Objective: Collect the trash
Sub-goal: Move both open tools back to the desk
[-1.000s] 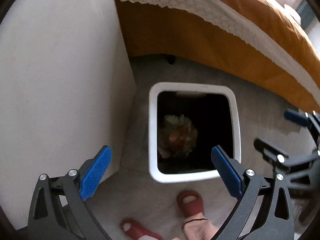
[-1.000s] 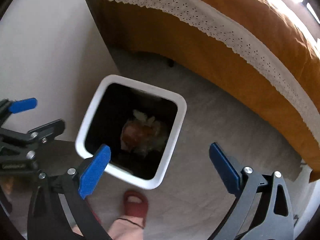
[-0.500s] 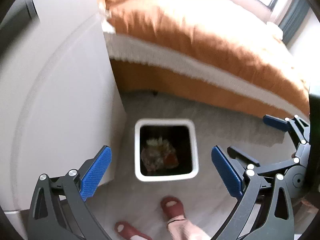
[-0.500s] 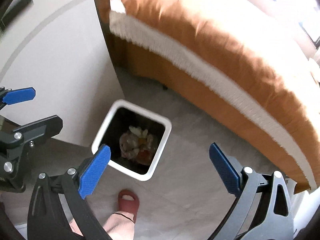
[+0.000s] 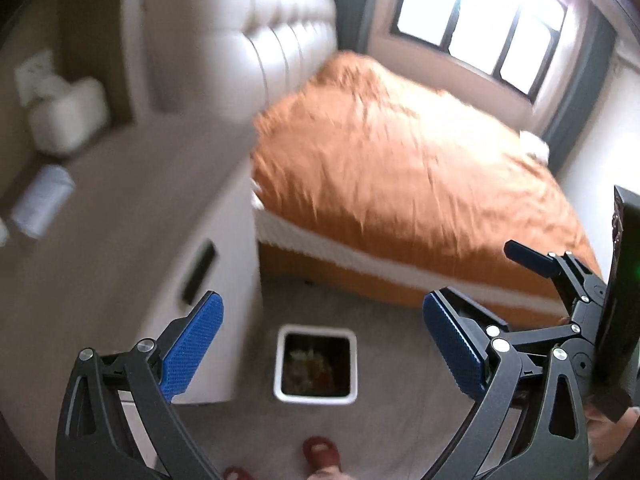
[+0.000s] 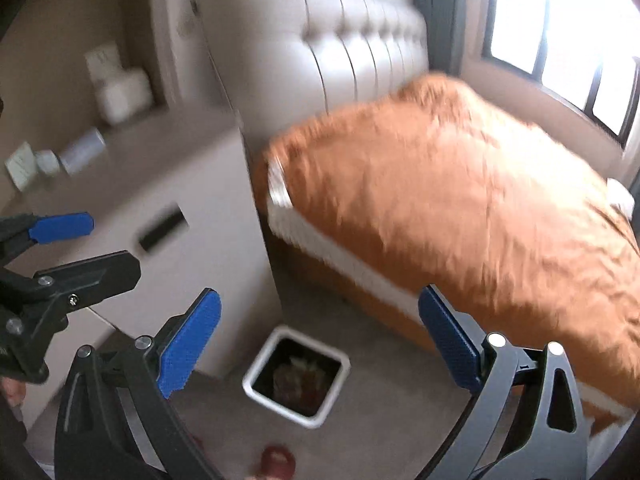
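A white square trash bin [image 5: 315, 397] stands on the grey floor far below both grippers, with crumpled trash [image 5: 310, 366] inside; it also shows in the right wrist view [image 6: 260, 392]. My left gripper [image 5: 320, 348] is open and empty, high above the bin. My right gripper [image 6: 320, 344] is open and empty too, and shows at the right of the left wrist view [image 5: 480, 284]. The left gripper shows at the left of the right wrist view [image 6: 104, 248].
A bed with an orange cover [image 5: 420, 184] and a padded headboard [image 5: 280, 32] lies to the right of a white nightstand [image 5: 132, 240]. A white roll [image 5: 40, 200] and a white box [image 5: 68, 116] sit on the nightstand. My red slippers [image 5: 320, 454] are below.
Both grippers have risen steeply away from the bin and tilted up, so the nightstand top, headboard and window have come into view. Both stay open and empty.
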Demonstrator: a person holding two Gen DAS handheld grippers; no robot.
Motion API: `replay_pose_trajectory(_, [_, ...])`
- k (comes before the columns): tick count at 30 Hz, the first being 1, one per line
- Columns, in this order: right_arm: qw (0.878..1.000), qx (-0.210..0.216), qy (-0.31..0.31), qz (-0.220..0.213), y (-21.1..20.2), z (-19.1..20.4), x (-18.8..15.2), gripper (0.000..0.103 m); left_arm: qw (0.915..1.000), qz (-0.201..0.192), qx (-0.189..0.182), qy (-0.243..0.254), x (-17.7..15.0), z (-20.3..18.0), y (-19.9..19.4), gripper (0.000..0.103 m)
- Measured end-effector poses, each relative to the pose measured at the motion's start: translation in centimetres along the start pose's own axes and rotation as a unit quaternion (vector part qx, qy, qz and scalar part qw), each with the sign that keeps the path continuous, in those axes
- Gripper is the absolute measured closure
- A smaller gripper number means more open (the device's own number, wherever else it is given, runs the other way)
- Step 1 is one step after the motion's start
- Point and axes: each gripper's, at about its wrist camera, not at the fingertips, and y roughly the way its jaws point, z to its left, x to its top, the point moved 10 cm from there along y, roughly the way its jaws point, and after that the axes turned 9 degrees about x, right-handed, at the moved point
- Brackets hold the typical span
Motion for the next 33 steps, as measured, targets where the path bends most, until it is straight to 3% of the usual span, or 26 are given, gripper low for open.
replay_pose_trajectory(6, [0.996, 0.054, -0.038, -0.057, -2.8, 3.6, 5.5, 0.005, 0.9951, -0.054, 0.077, -0.031, 2.6, 4.9, -6.7, 0.005])
replay_pose_trajectory(18, [0.979, 0.150, -0.115, -0.078, -1.6, 15.5, 11.1, 0.005, 0.9727, -0.090, 0.185, -0.108, 2.8, 17.7, -14.0, 0.005])
replay_pose_trajectory(27, [0.970, 0.173, -0.163, -0.056, 3.5, 25.4, 12.8, 0.005, 0.9626, -0.083, 0.228, -0.121, 2.8, 29.1, -13.1, 0.005])
replay_pose_trajectory(33, [0.978, 0.146, -0.149, -0.009, 9.6, 29.3, 12.6, 0.005, 0.9610, -0.071, 0.233, -0.131, 3.1, 35.4, -10.0, 0.005])
